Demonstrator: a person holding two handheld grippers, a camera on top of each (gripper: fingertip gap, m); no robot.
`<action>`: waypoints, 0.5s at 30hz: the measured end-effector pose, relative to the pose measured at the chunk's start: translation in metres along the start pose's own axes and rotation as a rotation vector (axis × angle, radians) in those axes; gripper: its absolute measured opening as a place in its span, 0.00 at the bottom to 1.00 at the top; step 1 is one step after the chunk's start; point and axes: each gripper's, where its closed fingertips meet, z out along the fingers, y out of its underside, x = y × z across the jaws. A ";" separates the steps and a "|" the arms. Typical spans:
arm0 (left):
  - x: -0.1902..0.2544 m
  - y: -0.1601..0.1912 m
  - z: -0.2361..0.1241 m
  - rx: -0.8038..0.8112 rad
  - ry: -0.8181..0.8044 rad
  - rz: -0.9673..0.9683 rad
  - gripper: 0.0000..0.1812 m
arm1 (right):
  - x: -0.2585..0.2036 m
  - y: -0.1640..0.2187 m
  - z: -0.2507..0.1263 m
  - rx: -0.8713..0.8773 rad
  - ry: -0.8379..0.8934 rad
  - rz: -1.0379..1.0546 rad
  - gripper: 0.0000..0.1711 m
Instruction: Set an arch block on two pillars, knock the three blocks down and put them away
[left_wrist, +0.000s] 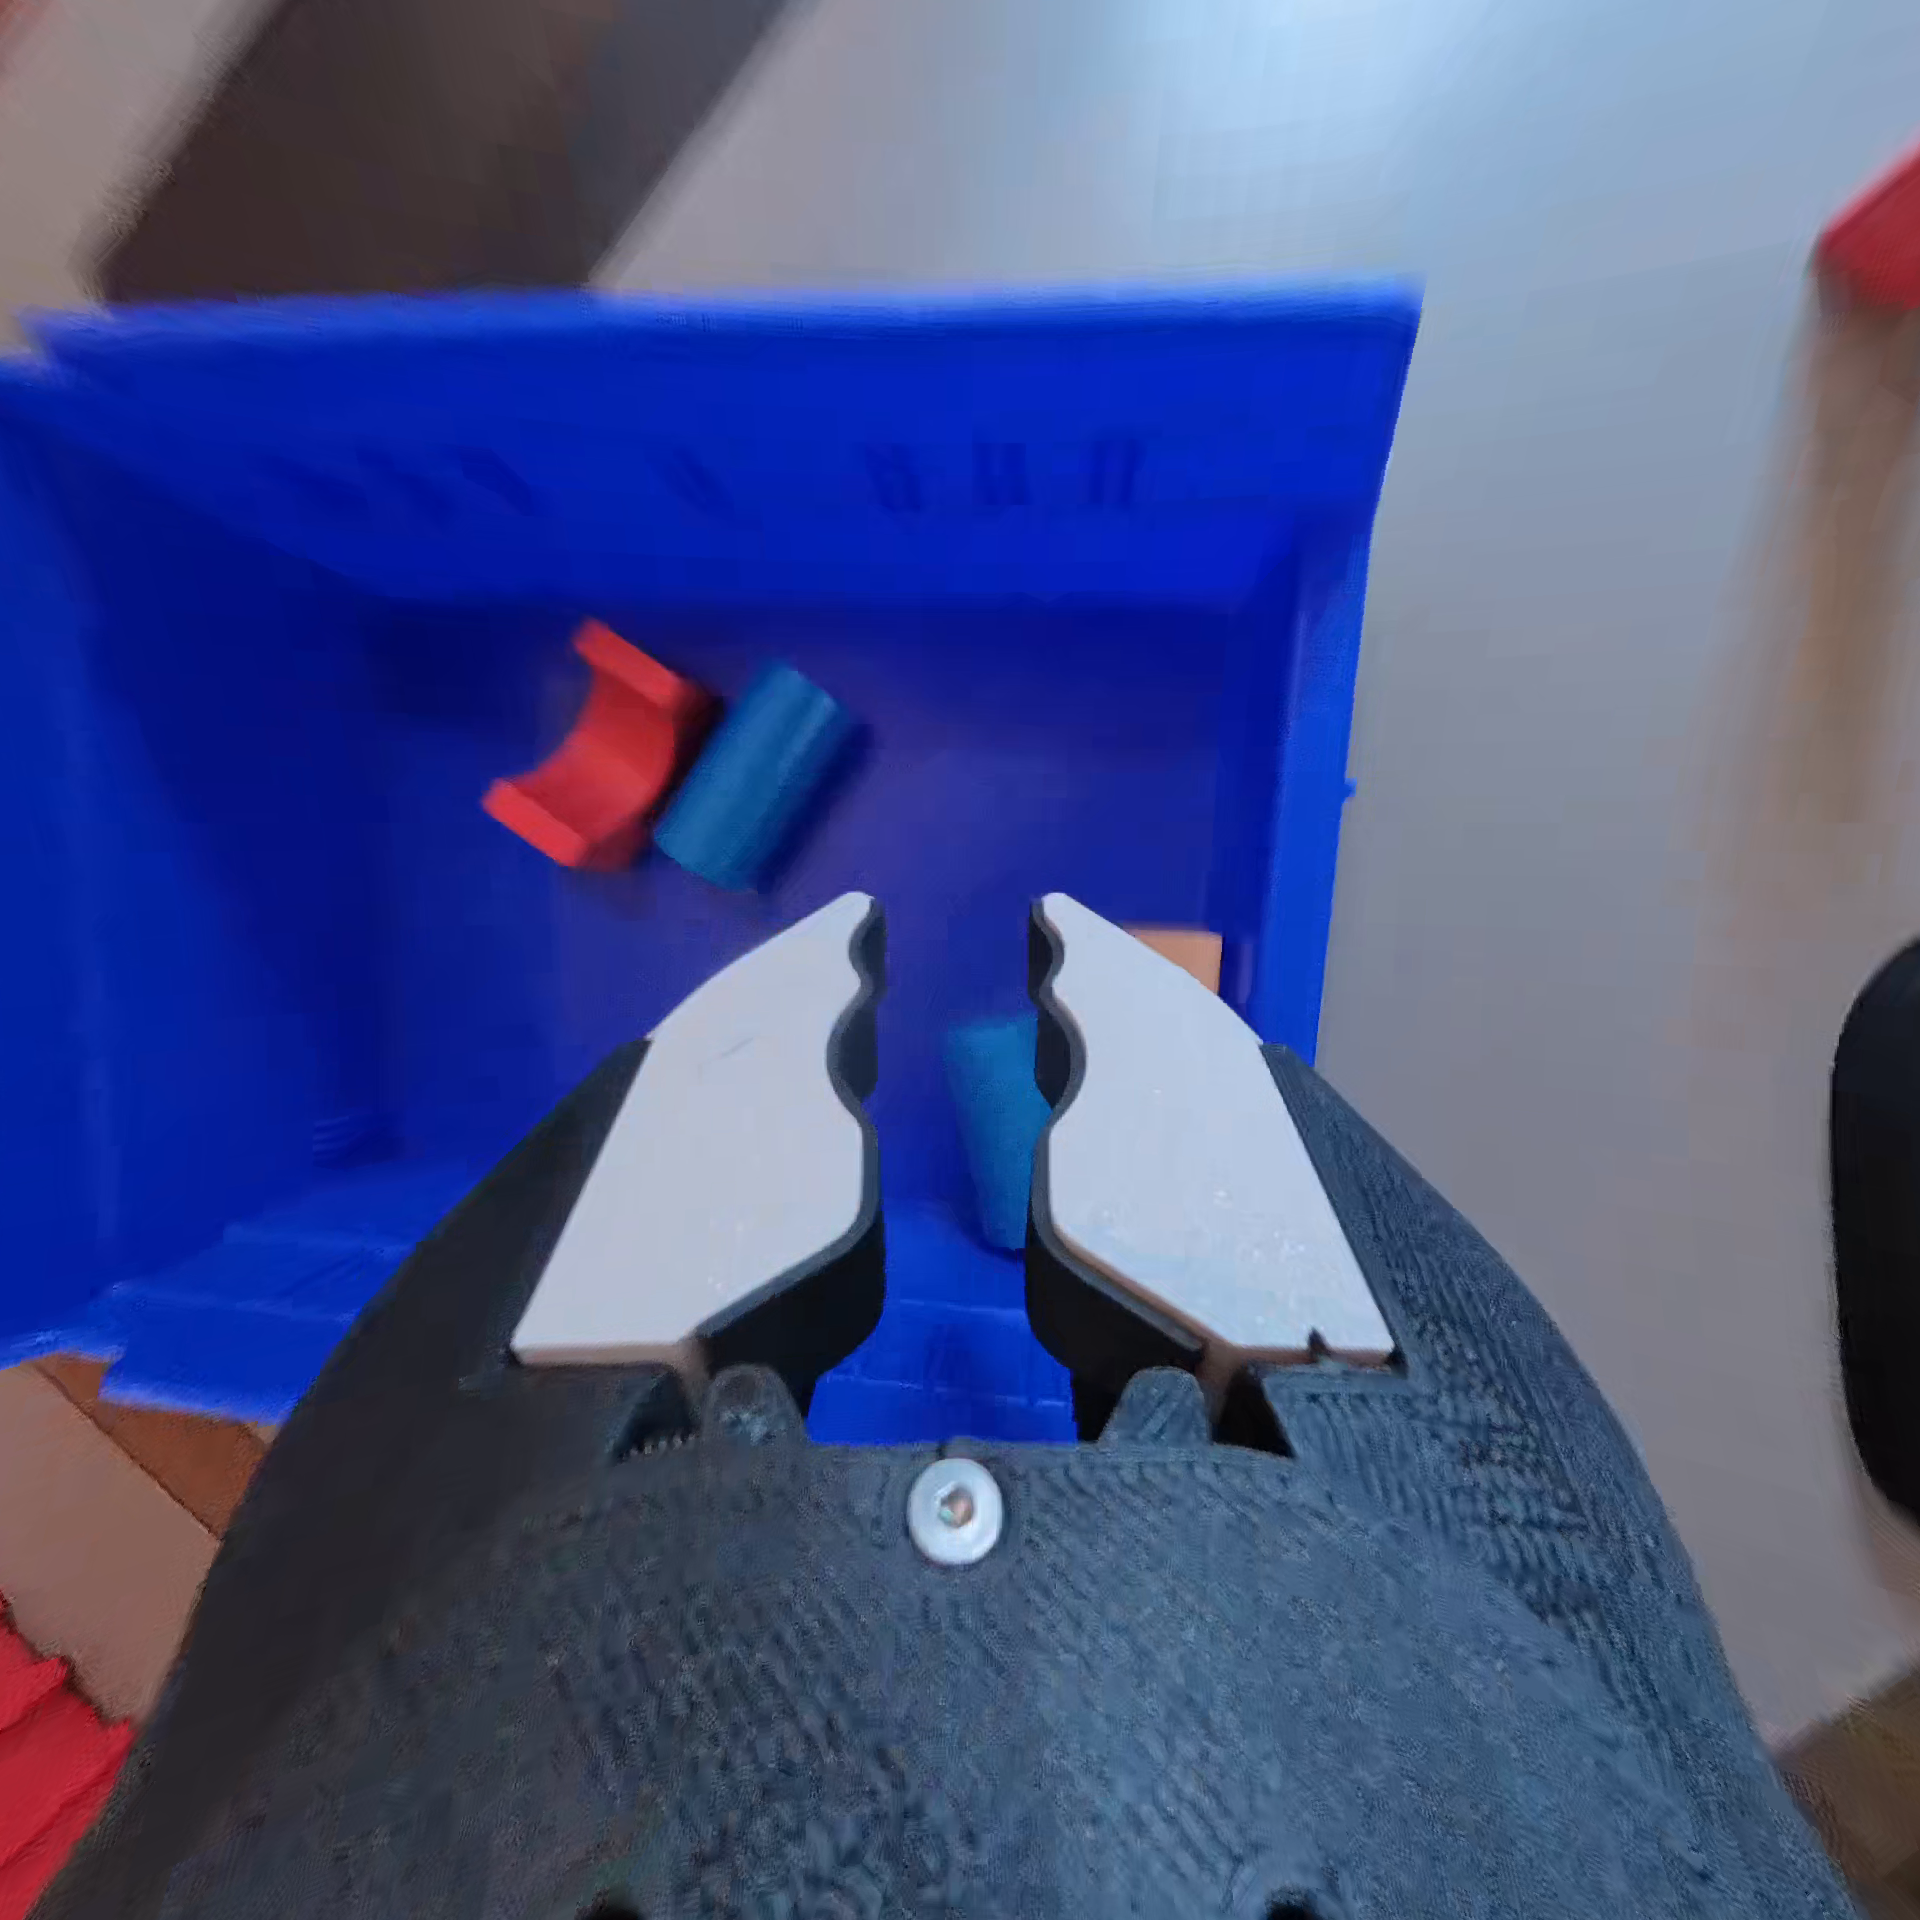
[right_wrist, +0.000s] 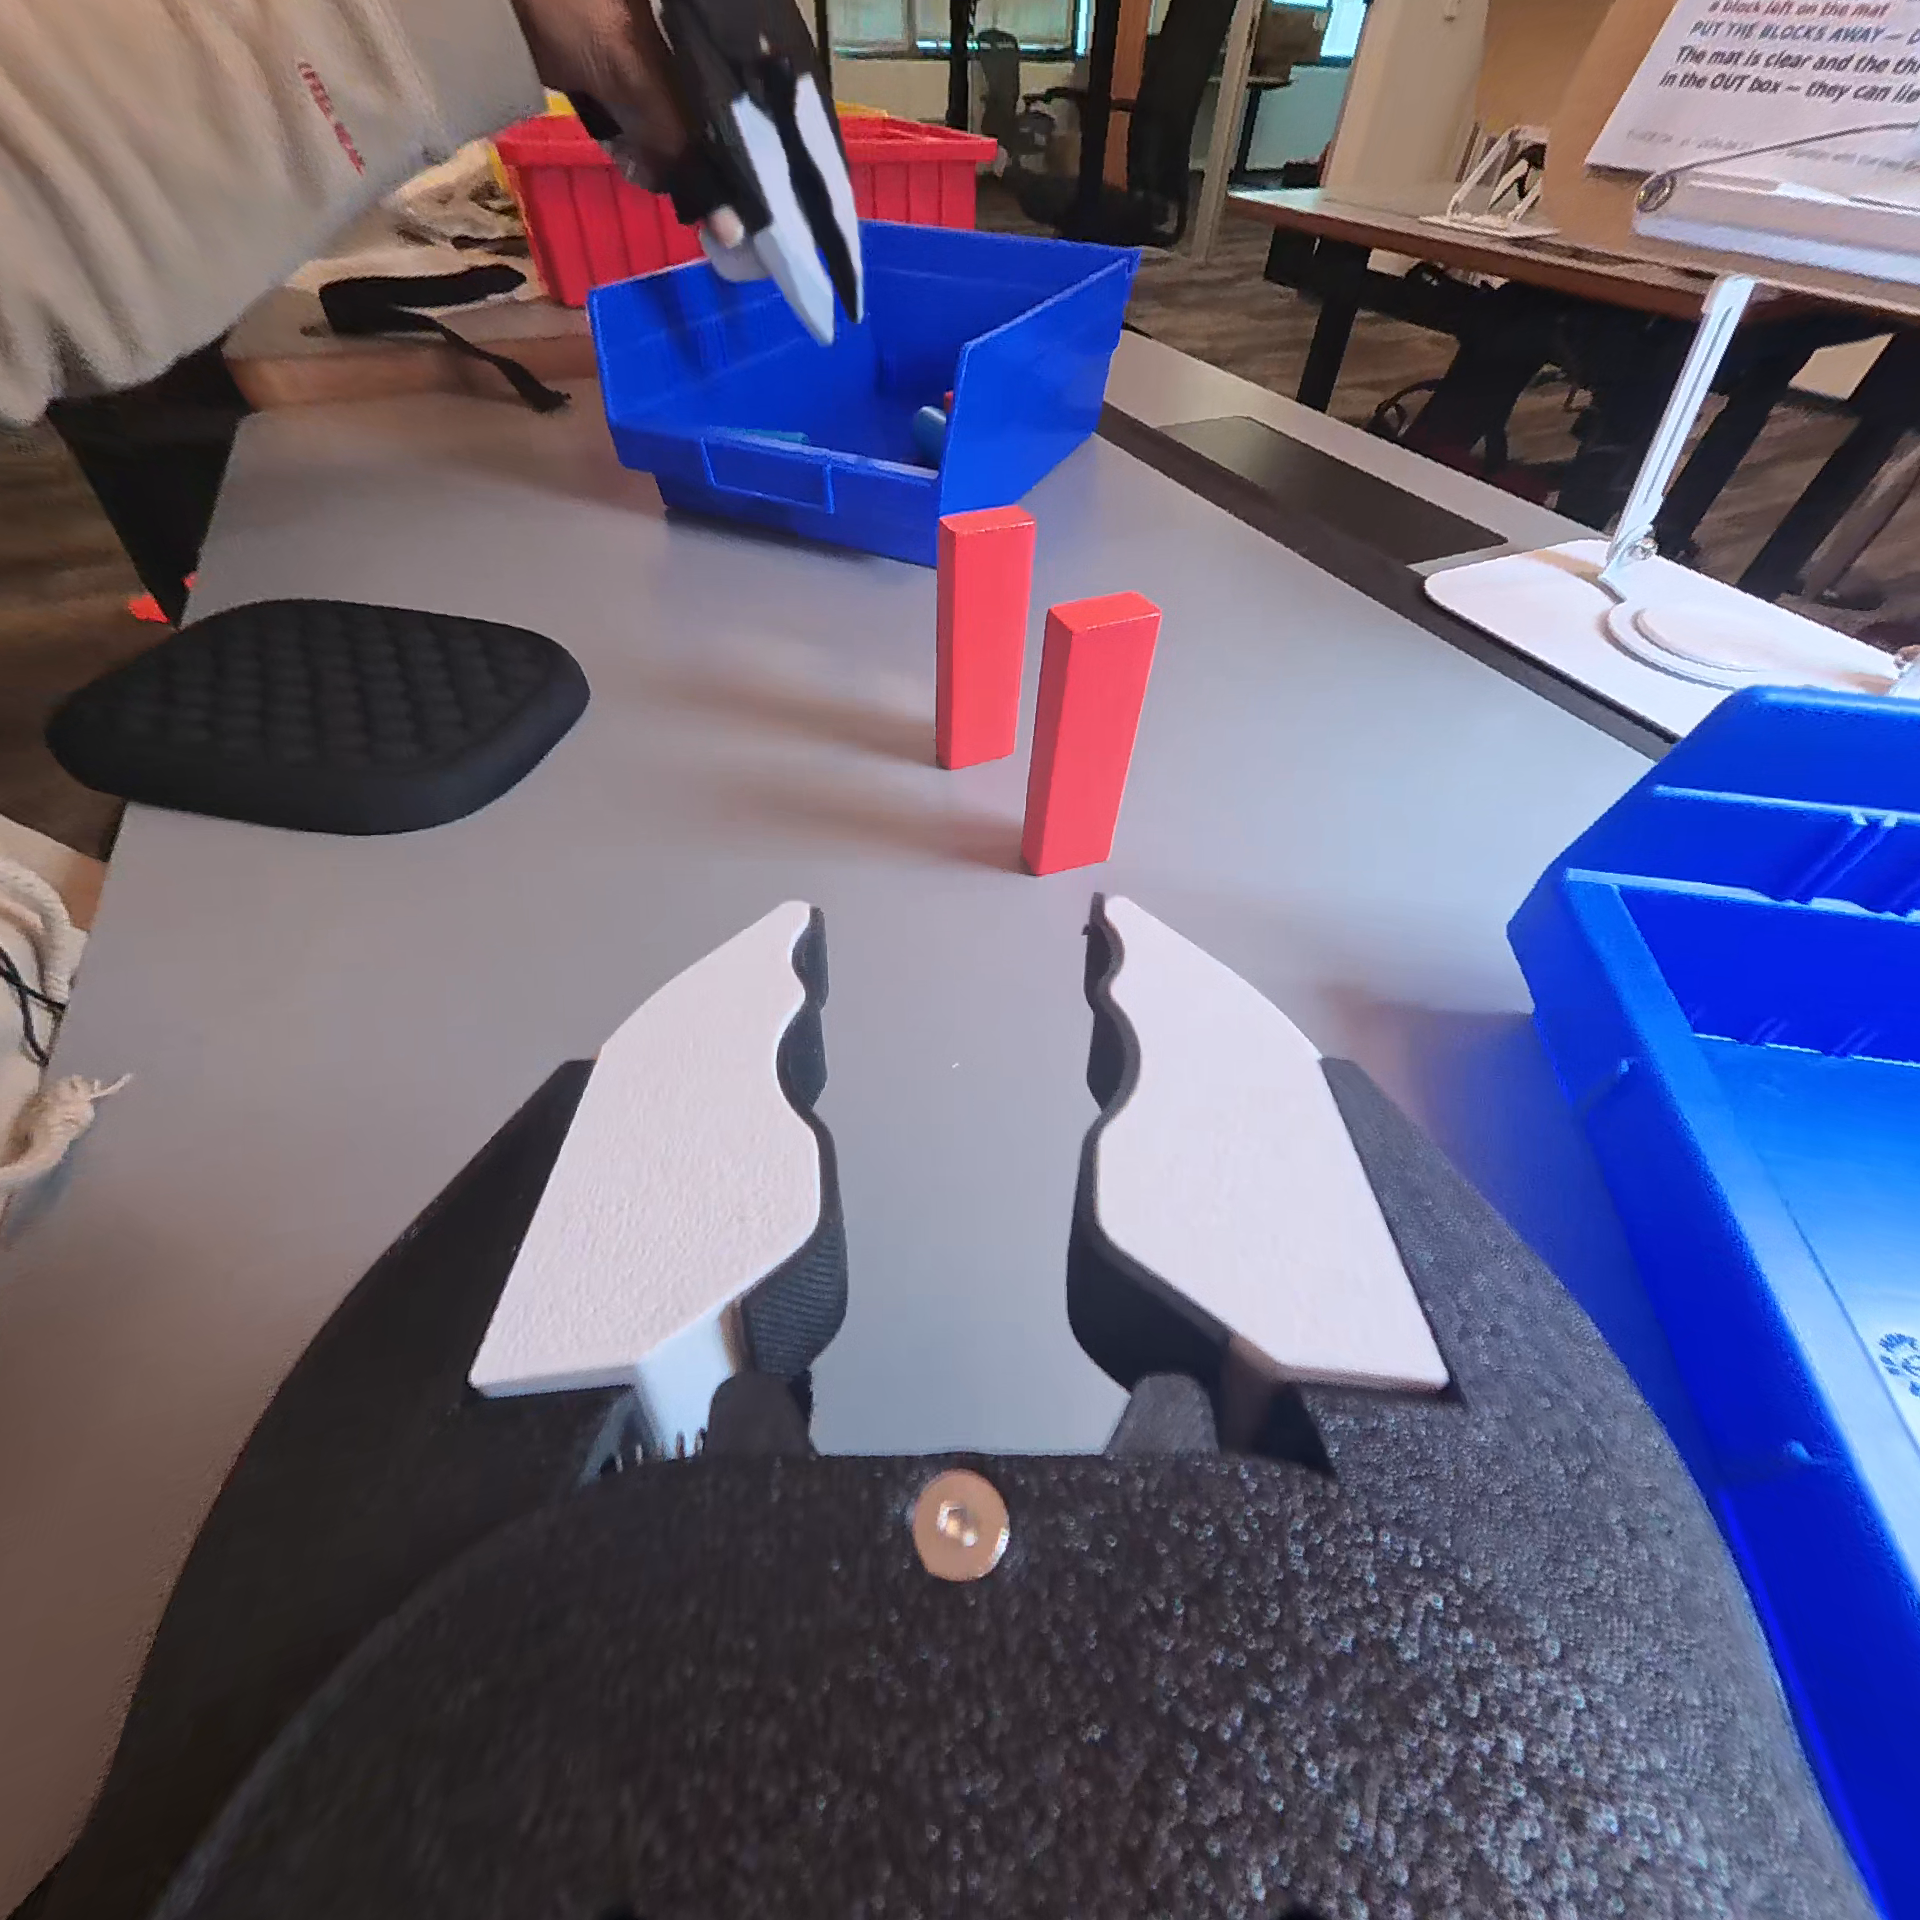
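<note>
A: Left view? 
B: The left gripper (left_wrist: 956, 925), fingers narrowly parted and empty, hangs over the blue bin (left_wrist: 727, 416); inside lie one red arch block (left_wrist: 597, 753), two blue cylinders (left_wrist: 753, 774) (blurred) and perhaps a tan block.

A: Right view? 
B: The right gripper (right_wrist: 954, 920) is wide and empty; two red pillars (right_wrist: 982, 634) stand upright near that bin.

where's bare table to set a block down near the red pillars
Free: the grey table between the right gripper and the near pillar, and the stretch from the black pad to the far pillar. Crowded: the gap between the pillars, and behind them by the blue bin.
</note>
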 end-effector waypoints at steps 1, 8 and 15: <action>0.002 0.011 0.010 -0.084 0.025 0.032 0.15 | 0.000 0.002 -0.001 -0.003 0.003 -0.001 0.28; 0.023 0.051 0.046 -0.383 0.226 0.012 0.17 | 0.000 0.003 0.000 -0.003 -0.011 0.025 0.28; 0.041 0.052 0.047 -0.400 0.363 0.026 0.25 | -0.003 0.005 0.002 -0.016 -0.021 0.019 0.27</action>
